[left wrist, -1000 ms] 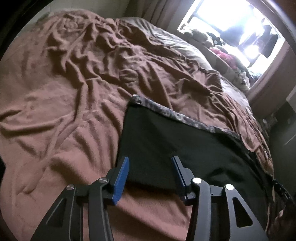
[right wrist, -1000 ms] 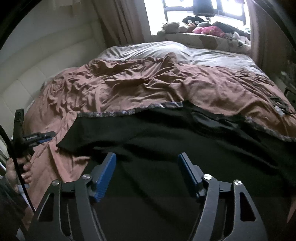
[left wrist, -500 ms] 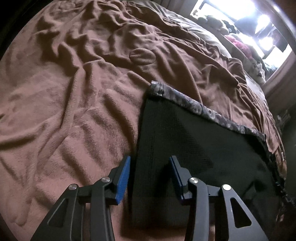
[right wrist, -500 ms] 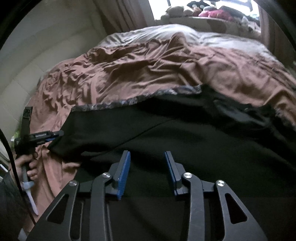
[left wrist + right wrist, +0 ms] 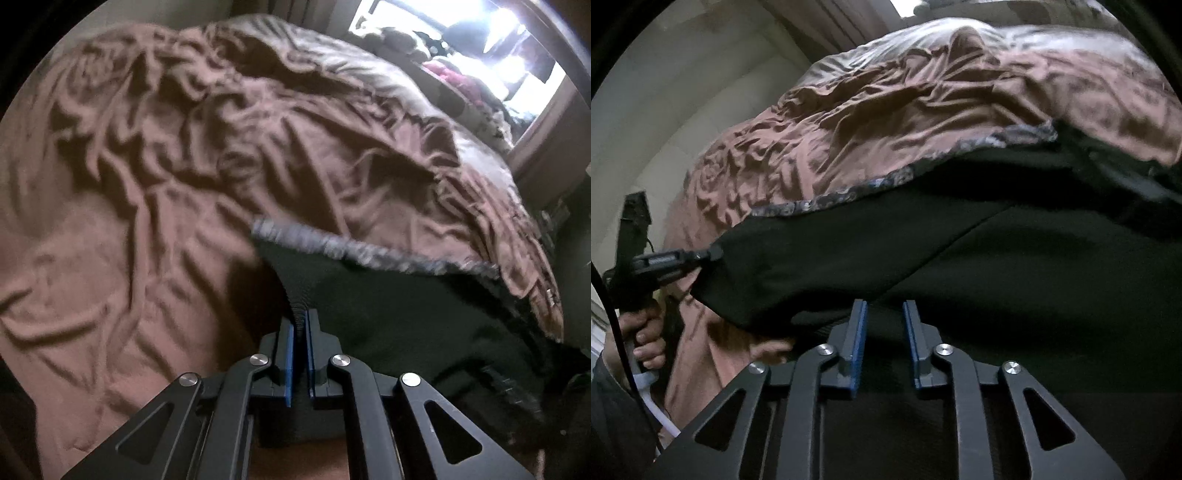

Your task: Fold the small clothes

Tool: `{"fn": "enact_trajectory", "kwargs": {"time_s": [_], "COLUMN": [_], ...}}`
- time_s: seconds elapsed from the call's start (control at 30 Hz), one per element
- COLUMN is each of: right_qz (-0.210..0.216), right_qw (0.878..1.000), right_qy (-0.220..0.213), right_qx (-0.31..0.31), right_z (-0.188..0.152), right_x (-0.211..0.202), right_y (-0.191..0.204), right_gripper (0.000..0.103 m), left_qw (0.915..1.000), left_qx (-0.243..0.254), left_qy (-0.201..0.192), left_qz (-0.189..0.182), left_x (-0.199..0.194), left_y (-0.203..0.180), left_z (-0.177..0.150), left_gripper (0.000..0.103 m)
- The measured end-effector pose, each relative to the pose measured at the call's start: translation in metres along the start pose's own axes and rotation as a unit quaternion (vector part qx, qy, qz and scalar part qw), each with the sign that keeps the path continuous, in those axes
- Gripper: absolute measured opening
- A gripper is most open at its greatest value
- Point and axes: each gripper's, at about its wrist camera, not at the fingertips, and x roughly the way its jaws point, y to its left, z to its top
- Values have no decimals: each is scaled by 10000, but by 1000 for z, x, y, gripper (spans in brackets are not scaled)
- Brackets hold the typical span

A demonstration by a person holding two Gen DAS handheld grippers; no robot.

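Observation:
A black garment with a grey patterned waistband lies on the pink-brown blanket. My left gripper is shut on the garment's near left edge, a pinched fold of black cloth standing between its blue pads. In the right wrist view the garment fills the lower half, and the left gripper holds its lifted left corner. My right gripper sits over the garment's near edge with its jaws narrowly apart; whether cloth is between them I cannot tell.
The rumpled blanket covers the bed, with a grey sheet behind it. A padded headboard wall stands at the left. A windowsill with soft toys is at the far end. Dark furniture stands right of the bed.
My left gripper closed on the garment's left edge and lifted it. My right gripper narrowed its jaws and moved down close to the garment's near edge.

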Motion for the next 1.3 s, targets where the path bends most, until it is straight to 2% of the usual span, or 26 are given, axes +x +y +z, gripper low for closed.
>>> {"fn": "enact_trajectory", "kwargs": {"time_s": [0.17, 0.27, 0.4, 0.5, 0.63, 0.67, 0.73, 0.8, 0.87, 1.1, 1.3], "right_qz": [255, 366, 480, 227, 106, 76, -2, -78, -113, -175, -370], "right_qw": [9991, 9974, 9972, 9984, 9977, 9977, 9979, 9981, 9983, 9980, 9974], "right_qy": [57, 315, 286, 238, 355, 342, 275, 170, 59, -242, -264], "right_qx": [332, 527, 493, 455, 569, 578, 582, 587, 565, 559, 560], "right_z": [2, 1, 5, 2, 3, 4, 6, 6, 5, -3, -16], "right_x": [25, 50, 43, 29, 13, 8, -5, -22, -37, -93, -125], "right_y": [-4, -10, -11, -19, -35, -34, -36, -40, -41, -63, -86], "right_gripper": [16, 16, 16, 16, 16, 18, 29, 52, 62, 62, 62], "left_qw": [9991, 9981, 9968, 9956, 9941, 9934, 9923, 9904, 9885, 9835, 9783], "left_qx": [328, 480, 561, 674, 834, 892, 981, 1140, 1275, 1526, 1720], "left_qy": [-269, -382, -496, -512, -497, -501, -500, -489, -482, -300, 9], "left_qz": [-72, -105, -291, -391, -485, -517, -576, -605, -656, -921, -1156], "left_x": [-25, -33, -42, -45, -47, -49, -52, -55, -57, -45, -17], "left_y": [-31, -53, -79, -99, -125, -133, -147, -164, -181, -234, -274], "left_z": [28, 41, 48, 49, 48, 46, 43, 40, 36, 20, -5], "left_gripper": [5, 5, 5, 5, 5, 5, 5, 5, 5, 5, 5]}}
